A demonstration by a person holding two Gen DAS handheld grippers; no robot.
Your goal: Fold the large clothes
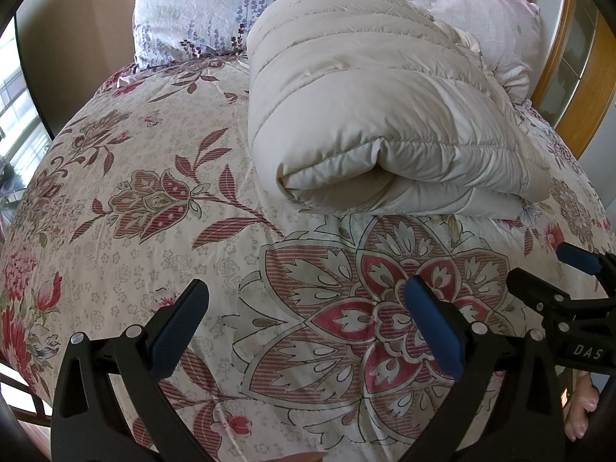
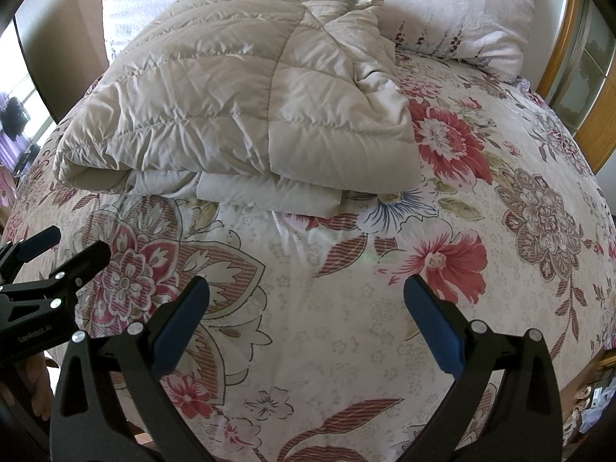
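A beige quilted puffer garment (image 1: 369,115) lies folded into a thick bundle on the flowered bedspread (image 1: 154,200); it also shows in the right wrist view (image 2: 238,92). Its folded edge faces me. My left gripper (image 1: 306,292) is open and empty, held over the bedspread in front of the bundle. My right gripper (image 2: 306,288) is open and empty, also short of the bundle. The right gripper appears at the right edge of the left wrist view (image 1: 546,269), and the left gripper at the left edge of the right wrist view (image 2: 73,246).
Pillows (image 1: 215,11) with a lavender print lie at the head of the bed, behind the bundle; one also shows in the right wrist view (image 2: 462,7). A wooden-framed panel (image 1: 585,77) stands at the right. A window (image 1: 19,115) is at the left.
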